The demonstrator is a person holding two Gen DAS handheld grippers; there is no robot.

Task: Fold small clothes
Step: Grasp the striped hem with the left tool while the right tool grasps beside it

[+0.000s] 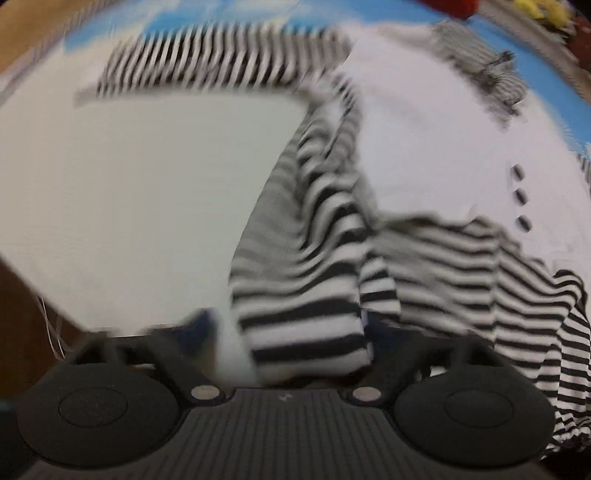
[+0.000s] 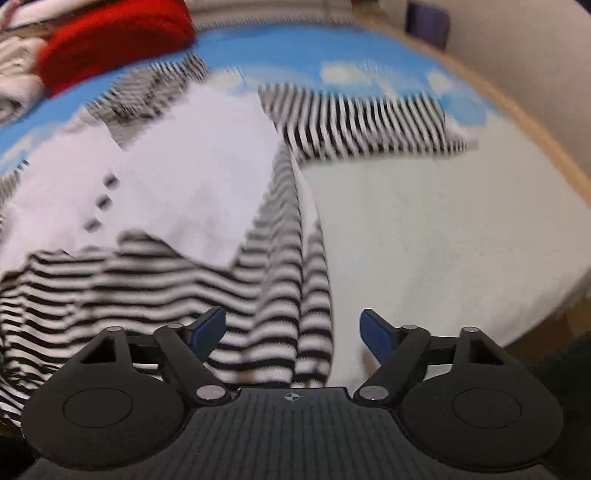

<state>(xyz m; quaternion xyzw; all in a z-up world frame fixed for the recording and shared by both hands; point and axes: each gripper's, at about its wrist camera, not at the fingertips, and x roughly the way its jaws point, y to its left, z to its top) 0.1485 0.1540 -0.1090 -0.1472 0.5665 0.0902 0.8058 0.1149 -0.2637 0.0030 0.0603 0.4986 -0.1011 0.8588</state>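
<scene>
A small white garment with black-and-white striped sleeves and hem (image 1: 424,155) (image 2: 192,173) lies on a pale cloth. Both views are blurred by motion. In the left wrist view a striped fold (image 1: 303,295) runs down between the fingers of my left gripper (image 1: 291,343); the fingertips are hidden under the fabric. In the right wrist view my right gripper (image 2: 293,332) stands open with its blue pads (image 2: 207,328) apart, and a striped sleeve (image 2: 291,288) lies between them without being pinched.
The table has a blue sky-and-cloud cover (image 2: 280,51) with a wooden edge (image 2: 524,122). A red item (image 2: 114,40) and pale folded clothes (image 2: 14,74) sit at the back left. A yellow thing (image 1: 539,11) lies at the far right in the left wrist view.
</scene>
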